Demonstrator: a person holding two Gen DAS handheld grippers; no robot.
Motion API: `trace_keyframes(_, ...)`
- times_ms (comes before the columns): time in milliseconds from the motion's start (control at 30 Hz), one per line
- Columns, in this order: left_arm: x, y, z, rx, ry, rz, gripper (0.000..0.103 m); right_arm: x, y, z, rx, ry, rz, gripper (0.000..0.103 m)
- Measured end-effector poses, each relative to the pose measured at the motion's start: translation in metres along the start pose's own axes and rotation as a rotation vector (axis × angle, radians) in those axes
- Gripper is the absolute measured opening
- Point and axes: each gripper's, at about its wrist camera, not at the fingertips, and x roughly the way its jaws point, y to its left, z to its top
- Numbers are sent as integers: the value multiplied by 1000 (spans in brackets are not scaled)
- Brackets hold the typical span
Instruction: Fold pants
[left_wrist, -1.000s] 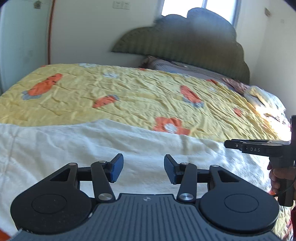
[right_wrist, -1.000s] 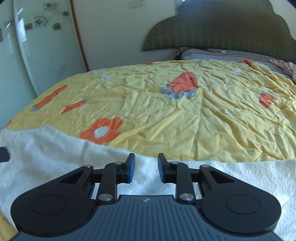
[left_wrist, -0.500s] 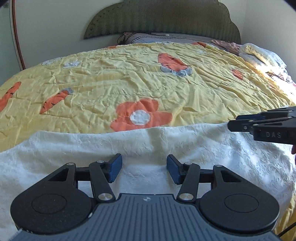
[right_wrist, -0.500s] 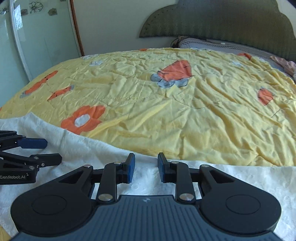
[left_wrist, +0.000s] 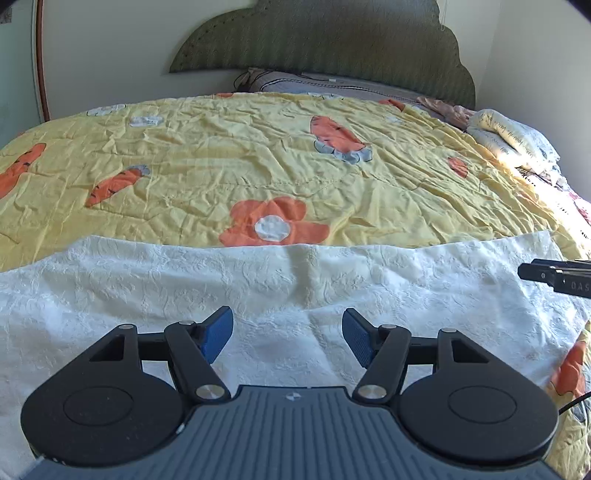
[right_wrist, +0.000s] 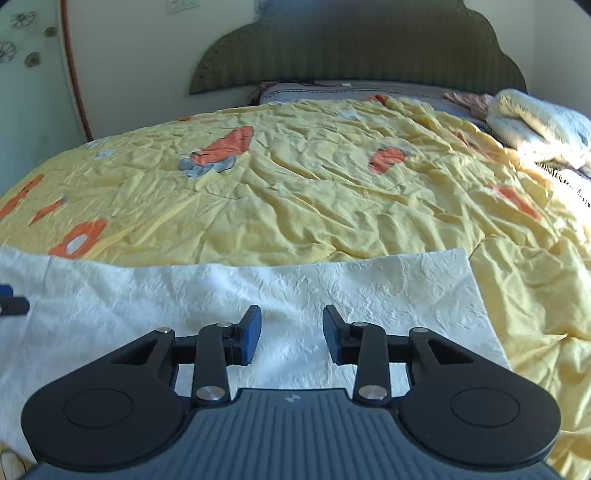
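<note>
The 2 blue fingers (left_wrist: 218, 333) of the left gripper (left_wrist: 288, 334) stand wide apart and are opening, with nothing between them but the white textured pants (left_wrist: 258, 280) lying below. The right gripper (right_wrist: 291, 334) has its jaws apart too, narrower, also opening, over the same cloth near its right edge. The pants lie spread flat across the near end of the yellow bedspread (right_wrist: 314, 184), well short of the green headboard (left_wrist: 325, 40).

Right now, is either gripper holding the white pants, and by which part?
Nothing is held: the left gripper and right gripper are opening, empty, above the white pants.
</note>
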Motion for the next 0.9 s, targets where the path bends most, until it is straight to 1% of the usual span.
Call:
trace_keyframes(67,-8,-4,-6,8,0,-18,69,-16,-2,-12,-24,12,-1,50)
trace_keyframes(100,-8,-7,-10,19,4,-39,70,-21,-4,-21,-29,19,-15,62)
trace_keyframes(133,-6,-12,-13,40,11,-52,70,-23,-8,-31,-42,34,-39,68)
trace_keyframes(167,-3,-18,-17,69,19,-51,70,-22,-12,-41,-51,43,-74,68)
trace_keyframes(200,0,-23,-20,93,28,-33,68,-23,-16,-47,-39,30,-111,68)
trace_keyframes(233,1,-27,-24,110,32,-13,68,-31,-21,-51,0,-4,-153,68)
trace_keyframes(267,-2,-29,-26,114,24,-17,69,-44,-23,-54,39,-40,-189,68)
trace_keyframes(300,-7,-31,-28,111,11,-39,70,-55,-21,-55,53,-71,-204,69)
trace_keyframes(333,-12,-33,-30,111,3,-63,70,-66,-18,-58,55,-99,-196,69)
trace_keyframes(367,-16,-38,-32,121,-4,-85,70,-74,-16,-61,48,-115,-149,69)
trace_keyframes(400,-17,-44,-34,142,-7,-100,72,-76,-14,-64,44,-110,-107,69)
trace_keyframes(467,-12,-59,-42,207,4,-99,73,-70,-11,-70,53,-59,-26,69)
trace_keyframes(500,-8,-64,-46,234,11,-87,73,-66,-12,-73,68,-36,-25,69)
trace_keyframes(533,-7,-69,-51,259,3,-69,73,-64,-15,-77,95,-24,-54,69)
trace_keyframes(567,-8,-71,-53,273,-12,-60,73,-68,-19,-80,133,-35,-92,69)
trace_keyframes(600,-10,-72,-53,284,-15,-58,73,-75,-24,-84,202,-65,-144,69)
trace_keyframes(633,-12,-73,-51,288,-15,-71,73,-82,-29,-85,257,-87,-161,71)
trace_keyframes(667,-14,-72,-49,278,-16,-84,73,-90,-35,-88,315,-110,-135,71)
trace_keyframes(700,-14,-72,-47,263,-19,-91,73,-95,-41,-90,371,-122,-54,71)
trace_keyframes(733,-14,-72,-44,247,-19,-98,73,-96,-43,-91,416,-118,50,71)
trace_keyframes(767,-12,-72,-43,234,-12,-103,73,-94,-43,-93,454,-112,134,71)
trace_keyframes(800,-10,-72,-43,222,0,-106,73,-91,-41,-94,487,-107,197,71)
trace_keyframes(833,-7,-72,-43,207,16,-110,73,-85,-38,-95,515,-95,253,71)
trace_keyframes(900,-4,-72,-45,195,32,-118,73,-73,-33,-98,560,-44,308,71)
